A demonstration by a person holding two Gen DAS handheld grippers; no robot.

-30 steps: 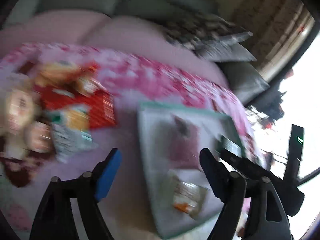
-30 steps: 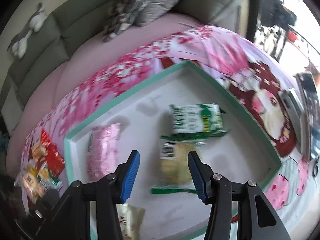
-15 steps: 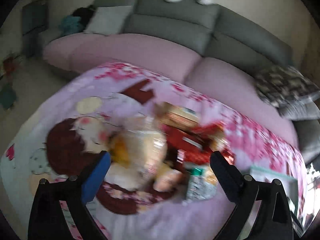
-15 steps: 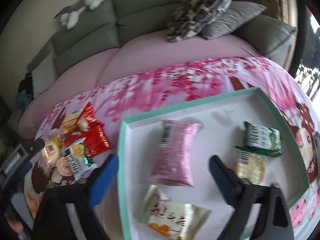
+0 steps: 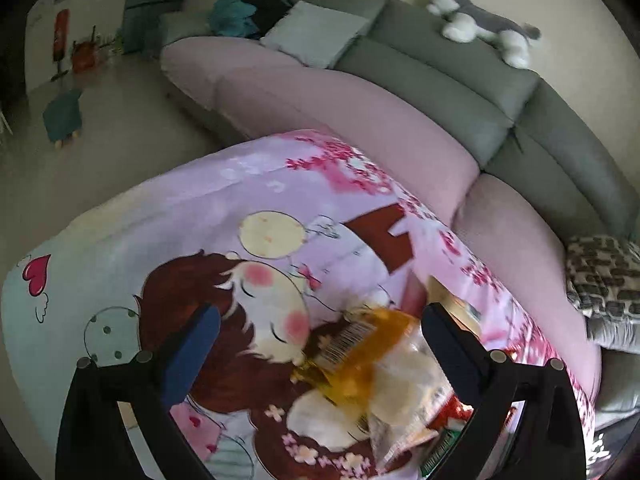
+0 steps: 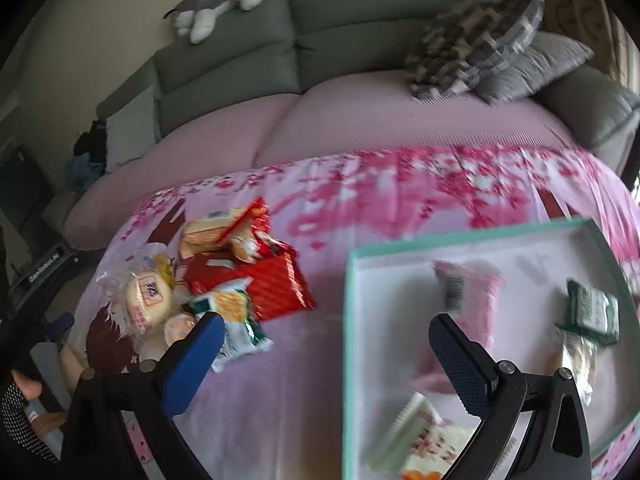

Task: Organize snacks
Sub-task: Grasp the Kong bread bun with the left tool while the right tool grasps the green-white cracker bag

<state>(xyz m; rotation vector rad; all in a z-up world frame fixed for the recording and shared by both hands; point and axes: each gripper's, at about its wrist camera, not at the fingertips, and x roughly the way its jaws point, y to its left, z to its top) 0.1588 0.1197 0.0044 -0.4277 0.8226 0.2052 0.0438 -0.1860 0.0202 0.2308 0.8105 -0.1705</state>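
Note:
A pile of loose snack packets (image 6: 224, 276) lies on the pink cartoon cloth at the left, with a red bag (image 6: 276, 284) and a green-and-white packet (image 6: 236, 320). A mint-rimmed white tray (image 6: 346, 320) at the right holds a pink packet (image 6: 468, 292), a green packet (image 6: 592, 308), a clear packet and a white-orange packet (image 6: 424, 440). My right gripper (image 6: 320, 336) is open and empty above the cloth between pile and tray. My left gripper (image 5: 316, 330) is open and empty, low over a yellow clear-wrapped packet (image 5: 360, 356) at the pile's edge.
A grey-and-pink sofa (image 6: 360, 120) curves behind the table, with patterned cushions (image 6: 476, 44) and a plush husky (image 6: 216, 4). The cloth's edge drops to the floor at the left (image 5: 120, 196). A small teal stool (image 5: 64, 116) stands on the floor.
Both grippers swung left, away from the tray. The left one came down close over the snack pile. The right one now looks across pile and tray. Both stayed open.

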